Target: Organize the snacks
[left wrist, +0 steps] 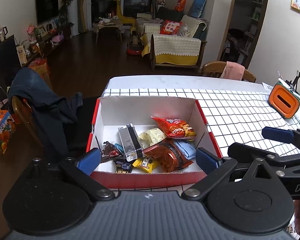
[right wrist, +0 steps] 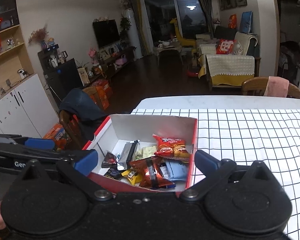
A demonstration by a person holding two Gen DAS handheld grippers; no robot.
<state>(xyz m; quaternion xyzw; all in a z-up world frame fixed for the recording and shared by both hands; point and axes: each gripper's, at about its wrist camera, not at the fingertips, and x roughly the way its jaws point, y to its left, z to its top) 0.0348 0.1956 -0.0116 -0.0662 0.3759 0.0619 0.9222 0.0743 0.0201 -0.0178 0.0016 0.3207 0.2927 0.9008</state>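
I see my left gripper (left wrist: 148,161) and right gripper (right wrist: 146,163) both with jaws spread wide, holding nothing, poised over the near rim of the red box (left wrist: 150,179). The snacks sit inside it: silver packet (left wrist: 130,141) at 12 o'clock, red chip bag (left wrist: 174,129) toward 2, yellow sachet (left wrist: 145,165) nearest me

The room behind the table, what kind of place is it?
Most likely a home's open living and dining room: a sofa with cushions, a wall television, and a dining table holding a box of snacks.
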